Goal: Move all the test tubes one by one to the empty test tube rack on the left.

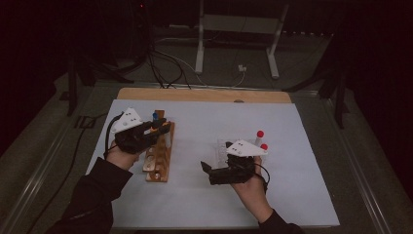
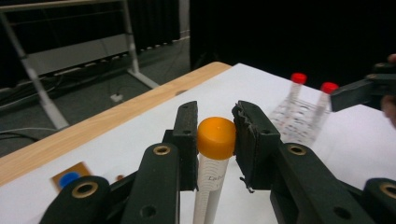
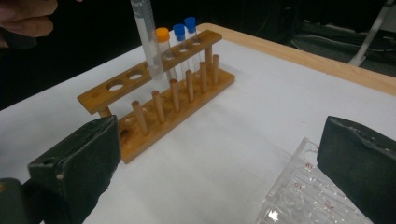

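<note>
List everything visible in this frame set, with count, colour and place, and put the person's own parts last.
Wooden rack: one, brown, left part of the table.
Held tube: one, clear with orange cap, above the wooden rack.
Racked tubes: three, one orange cap and two blue caps, far end of the wooden rack.
Clear rack: one, transparent, right of centre.
Red-capped tubes: two, in the clear rack.
Table: one, white cover, wooden far edge.
Left gripper: one, black, shut on the held tube.
Right gripper: one, black, jaws open, beside the clear rack.
Hands: two, dark sleeves, near edge.
</note>
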`<state>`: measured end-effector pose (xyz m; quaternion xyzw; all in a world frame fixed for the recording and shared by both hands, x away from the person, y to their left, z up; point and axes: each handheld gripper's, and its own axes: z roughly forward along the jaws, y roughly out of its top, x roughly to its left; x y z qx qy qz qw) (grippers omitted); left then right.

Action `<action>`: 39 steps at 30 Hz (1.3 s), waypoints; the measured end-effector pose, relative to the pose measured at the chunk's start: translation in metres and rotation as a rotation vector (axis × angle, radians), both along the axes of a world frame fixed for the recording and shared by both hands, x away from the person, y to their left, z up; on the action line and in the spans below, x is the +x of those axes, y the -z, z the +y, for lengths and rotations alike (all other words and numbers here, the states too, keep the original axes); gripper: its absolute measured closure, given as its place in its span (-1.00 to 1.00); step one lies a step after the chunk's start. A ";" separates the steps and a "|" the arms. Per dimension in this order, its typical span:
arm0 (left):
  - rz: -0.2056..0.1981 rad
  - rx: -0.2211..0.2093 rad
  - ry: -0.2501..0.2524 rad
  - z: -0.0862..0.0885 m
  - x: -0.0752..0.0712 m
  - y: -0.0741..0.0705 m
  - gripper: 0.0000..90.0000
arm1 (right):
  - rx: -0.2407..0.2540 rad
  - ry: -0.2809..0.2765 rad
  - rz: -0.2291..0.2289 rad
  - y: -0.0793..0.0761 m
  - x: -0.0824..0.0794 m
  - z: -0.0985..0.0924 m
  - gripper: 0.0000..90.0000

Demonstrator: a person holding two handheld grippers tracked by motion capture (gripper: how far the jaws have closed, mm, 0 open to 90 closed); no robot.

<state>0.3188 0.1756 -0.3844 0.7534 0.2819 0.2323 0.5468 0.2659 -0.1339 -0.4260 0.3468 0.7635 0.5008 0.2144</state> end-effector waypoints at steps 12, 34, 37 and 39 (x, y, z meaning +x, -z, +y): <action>-0.018 -0.011 -0.102 0.025 0.005 0.003 0.60 | 0.006 -0.008 -0.001 -0.001 0.001 -0.003 -1.00; 0.050 -0.007 -0.179 0.031 0.014 0.053 0.60 | 0.022 -0.016 0.001 0.000 0.002 -0.005 -1.00; 0.063 -0.003 -0.183 0.031 0.014 0.060 0.60 | 0.024 -0.016 0.002 0.000 0.002 -0.005 -1.00; 0.076 0.003 -0.187 0.031 0.015 0.065 0.60 | 0.022 -0.015 0.001 0.001 0.002 -0.005 -1.00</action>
